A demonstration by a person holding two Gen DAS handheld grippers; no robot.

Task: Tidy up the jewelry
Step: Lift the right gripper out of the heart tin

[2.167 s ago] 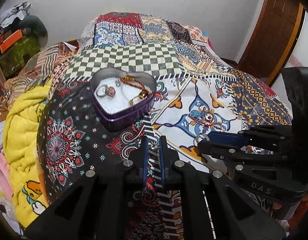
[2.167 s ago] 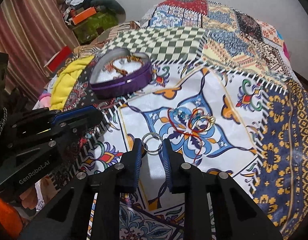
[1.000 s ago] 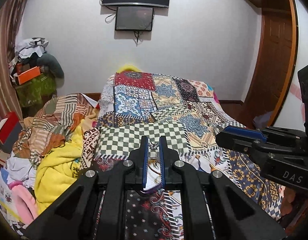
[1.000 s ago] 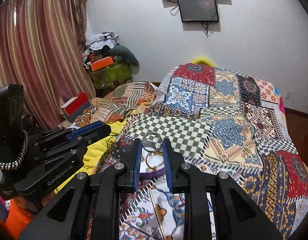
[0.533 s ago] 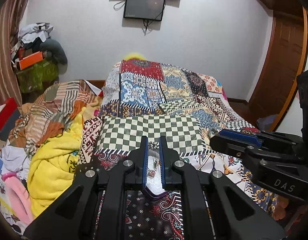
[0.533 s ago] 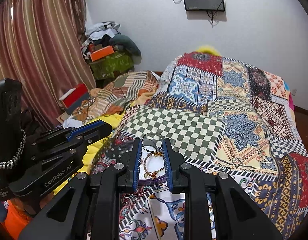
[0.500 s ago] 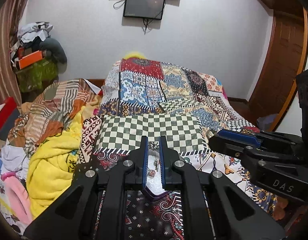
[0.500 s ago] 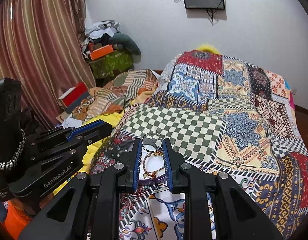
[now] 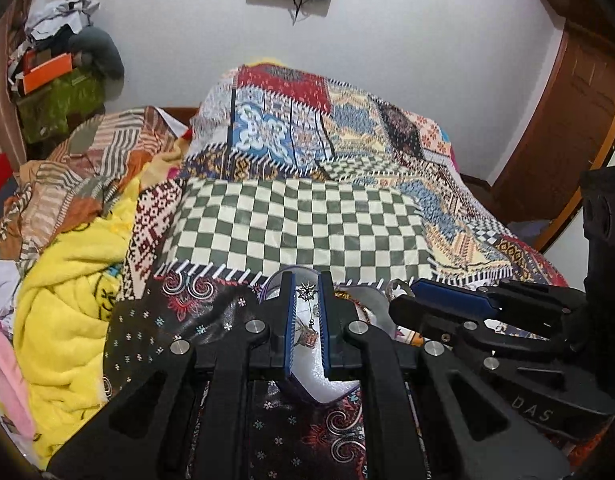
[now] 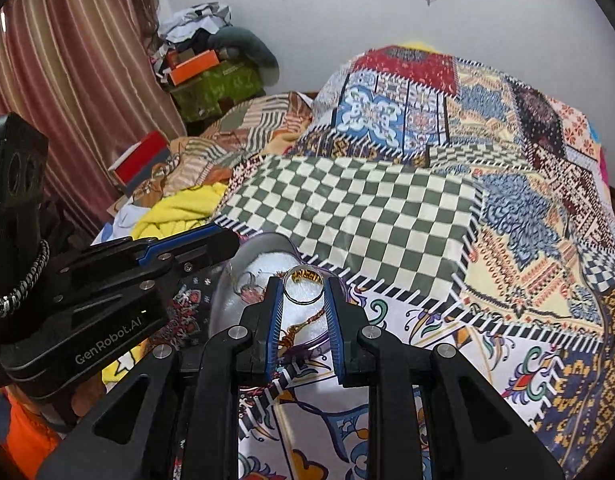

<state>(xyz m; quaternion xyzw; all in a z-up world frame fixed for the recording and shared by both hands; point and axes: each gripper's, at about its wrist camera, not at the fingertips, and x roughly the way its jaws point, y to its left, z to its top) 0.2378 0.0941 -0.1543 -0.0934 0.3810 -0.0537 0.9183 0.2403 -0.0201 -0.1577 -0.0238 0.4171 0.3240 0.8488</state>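
Ring (image 10: 303,289): silver, clamped between the right gripper (image 10: 303,294) fingertips at frame centre, jaws narrowed to the ring's width. It sits over the tin (image 10: 263,256), a heart-shaped purple box with a white liner, lower centre of the right view. Gold chain (image 10: 303,276) and other pieces lie inside the tin.

Pendant (image 9: 307,293): small star-shaped piece on a thin chain, pinched at the left gripper (image 9: 307,296) tips, jaws nearly closed, a narrow gap only. Chain hangs down between the fingers over the tin (image 9: 319,388), lower centre of the left view.

Grippers are close beside each other: right one at right edge of the left view, left one at left edge of the right view.

Tin rests on a patchwork bedspread (image 10: 359,216). Yellow blanket (image 9: 71,300) at left.
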